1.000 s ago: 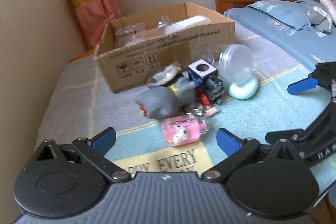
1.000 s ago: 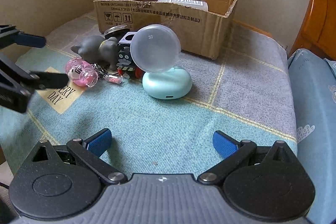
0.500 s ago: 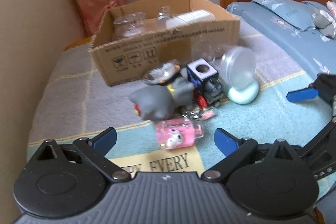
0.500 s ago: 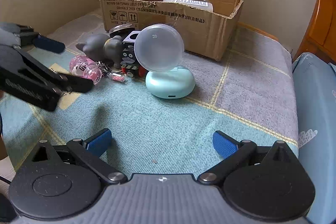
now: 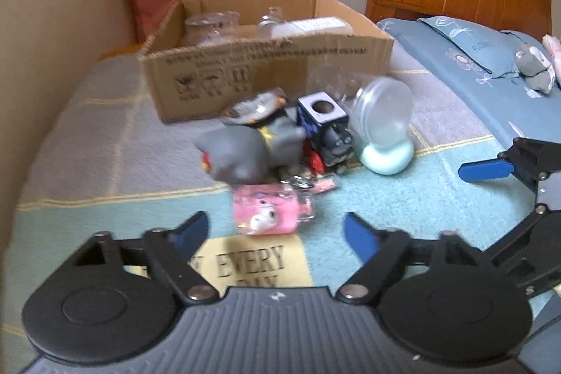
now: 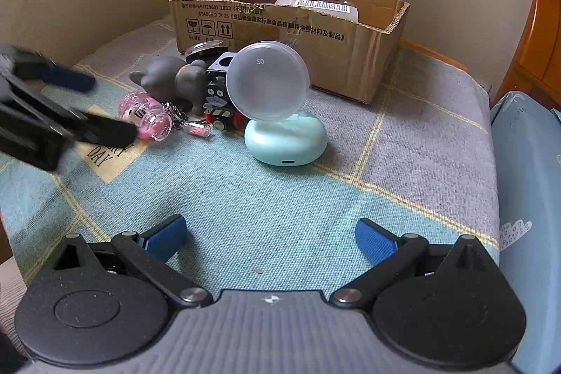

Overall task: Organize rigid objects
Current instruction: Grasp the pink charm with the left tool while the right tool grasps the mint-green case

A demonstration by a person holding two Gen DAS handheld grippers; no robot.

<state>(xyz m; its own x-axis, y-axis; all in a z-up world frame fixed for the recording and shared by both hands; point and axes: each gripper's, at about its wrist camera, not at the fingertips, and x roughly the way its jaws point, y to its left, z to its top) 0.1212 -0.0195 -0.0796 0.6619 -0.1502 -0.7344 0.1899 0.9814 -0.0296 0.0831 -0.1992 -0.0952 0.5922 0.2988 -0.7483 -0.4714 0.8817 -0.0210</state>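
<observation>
Both tongs, left (image 5: 275, 230) and right (image 6: 270, 235), were held wide and empty; the pink keychain bottle (image 5: 270, 212) was framed just beyond the left pair.

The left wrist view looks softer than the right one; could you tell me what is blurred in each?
Left wrist view: motion blur throughout, smearing the pink keychain and cardboard box print. Right wrist view: sharp, except the blurred left gripper.
</observation>
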